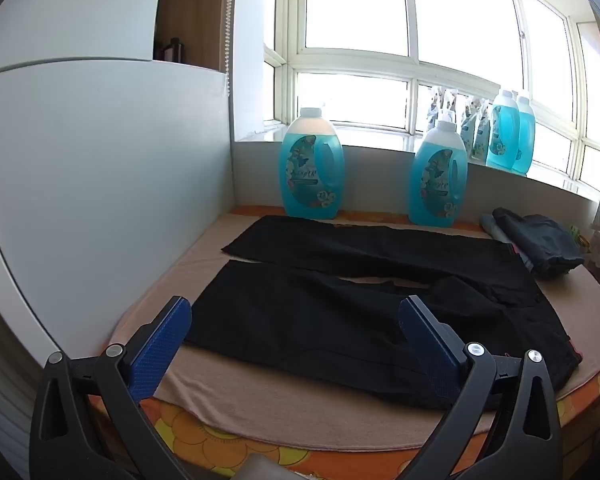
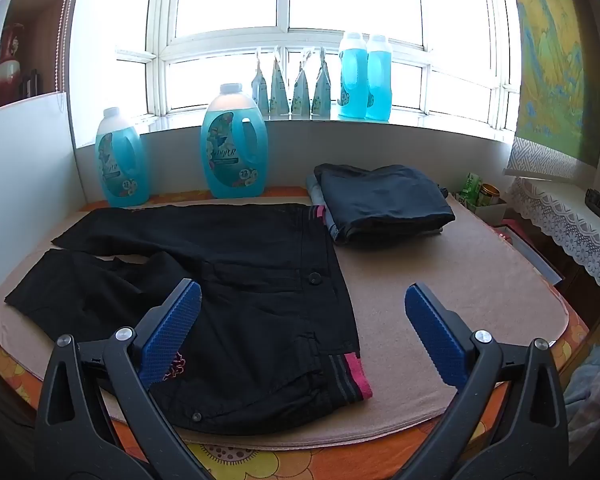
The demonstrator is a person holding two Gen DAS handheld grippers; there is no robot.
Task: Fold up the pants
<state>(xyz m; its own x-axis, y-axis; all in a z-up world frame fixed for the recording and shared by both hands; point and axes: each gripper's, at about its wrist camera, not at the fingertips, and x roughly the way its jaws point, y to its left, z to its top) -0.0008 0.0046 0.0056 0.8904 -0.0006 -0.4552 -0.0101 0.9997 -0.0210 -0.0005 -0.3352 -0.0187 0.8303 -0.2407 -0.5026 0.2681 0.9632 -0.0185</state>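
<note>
Black pants (image 1: pixel 340 312) lie flat and spread on a beige cloth (image 1: pixel 284 412), legs to the left, waistband with pink stripes to the right (image 2: pixel 348 376). My left gripper (image 1: pixel 296 316) is open and empty, above the near leg. My right gripper (image 2: pixel 304 304) is open and empty, above the waist end of the pants (image 2: pixel 260 280). Neither gripper touches the fabric.
A pile of folded dark clothes (image 2: pixel 384 204) lies at the back right. Two blue detergent bottles (image 1: pixel 312 164) (image 1: pixel 440 176) stand at the back edge; more bottles (image 2: pixel 364 76) and pouches are on the windowsill. A white panel (image 1: pixel 100 184) is on the left. A lace-covered shelf (image 2: pixel 572 216) is on the right.
</note>
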